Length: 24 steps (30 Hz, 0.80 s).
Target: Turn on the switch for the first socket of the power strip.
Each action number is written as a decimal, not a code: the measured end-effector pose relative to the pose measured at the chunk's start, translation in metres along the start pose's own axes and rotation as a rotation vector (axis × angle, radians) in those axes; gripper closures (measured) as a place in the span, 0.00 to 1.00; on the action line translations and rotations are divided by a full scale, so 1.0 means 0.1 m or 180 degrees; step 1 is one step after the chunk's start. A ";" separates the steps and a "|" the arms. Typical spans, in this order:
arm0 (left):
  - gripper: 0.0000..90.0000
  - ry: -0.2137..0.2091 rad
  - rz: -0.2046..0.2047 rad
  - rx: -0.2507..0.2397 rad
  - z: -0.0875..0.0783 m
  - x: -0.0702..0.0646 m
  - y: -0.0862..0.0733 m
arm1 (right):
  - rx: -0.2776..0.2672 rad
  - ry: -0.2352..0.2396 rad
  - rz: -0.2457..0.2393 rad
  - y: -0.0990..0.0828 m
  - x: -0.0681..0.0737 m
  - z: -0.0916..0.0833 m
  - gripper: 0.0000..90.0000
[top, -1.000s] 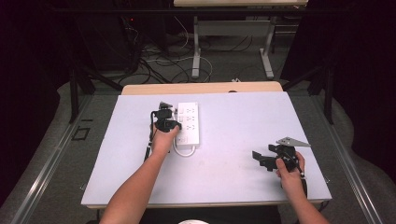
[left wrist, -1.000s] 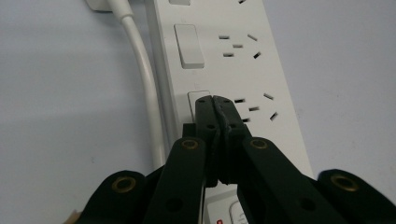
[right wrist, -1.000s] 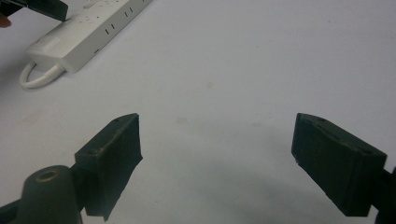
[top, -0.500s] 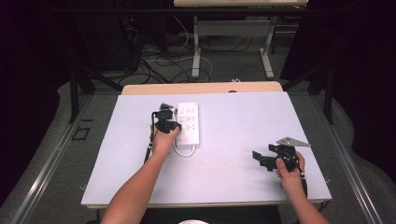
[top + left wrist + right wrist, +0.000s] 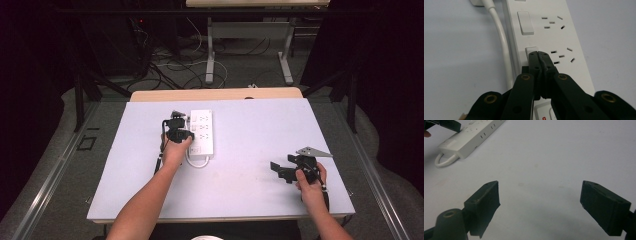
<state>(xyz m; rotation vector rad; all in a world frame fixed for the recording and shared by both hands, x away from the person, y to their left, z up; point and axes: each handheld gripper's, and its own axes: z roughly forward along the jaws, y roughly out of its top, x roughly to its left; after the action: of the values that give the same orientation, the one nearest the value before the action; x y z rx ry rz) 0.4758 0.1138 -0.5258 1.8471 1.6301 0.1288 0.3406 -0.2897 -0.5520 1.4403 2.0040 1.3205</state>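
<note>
Left gripper view: jaws clenched together, nothing between them, tips of left gripper [image 5: 538, 53] pressed on a rocker switch [image 5: 531, 50] of the white power strip [image 5: 564, 37]. Next switch [image 5: 525, 23] farther along the strip untouched, outlet slots beside each. Red indicator [image 5: 544, 118] glimpsed low at the near end of the strip, on/off state too small to tell. White cord [image 5: 499, 37] running along the strip's side, touching or just beside it.

High view: left gripper [image 5: 178, 122] over the strip's left edge, power strip [image 5: 204, 131] lying flat on the table [image 5: 250, 200], cord looped at the strip's near end. Right gripper [image 5: 276, 169] well apart from the strip, near the table's front right.

Right gripper view: jaws spread wide, empty, hovering over bare table; strip [image 5: 471, 136] far off at upper left.

Judgement: switch-pressing step in progress, contact made on one rocker; cannot tell whether toggled yet. Remaining switch or switches probably left to do. Right gripper idle, no part so far.
</note>
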 end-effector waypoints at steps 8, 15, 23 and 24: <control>0.97 -0.0041 0.0051 0.0026 -0.05 0.00 -0.01 | -0.0001 -0.0003 0.0000 0.00 0.00 0.00 0.17; 0.91 -0.0124 0.0115 -0.0017 -0.08 -0.06 -0.02 | 0.0005 -0.0002 0.0002 0.00 0.00 0.00 0.17; 0.79 -0.0176 0.0250 -0.0016 -0.10 -0.13 -0.05 | 0.0003 -0.0003 0.0001 0.00 0.00 0.00 0.17; 0.77 -0.0166 0.0287 -0.0019 -0.11 -0.13 -0.05 | 0.0004 0.0001 0.0002 0.00 0.00 0.00 0.17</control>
<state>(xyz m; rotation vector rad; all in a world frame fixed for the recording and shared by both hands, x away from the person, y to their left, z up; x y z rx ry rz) 0.4636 0.1060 -0.5154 1.9041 1.5101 0.1233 0.3407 -0.2901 -0.5523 1.4417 2.0052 1.3200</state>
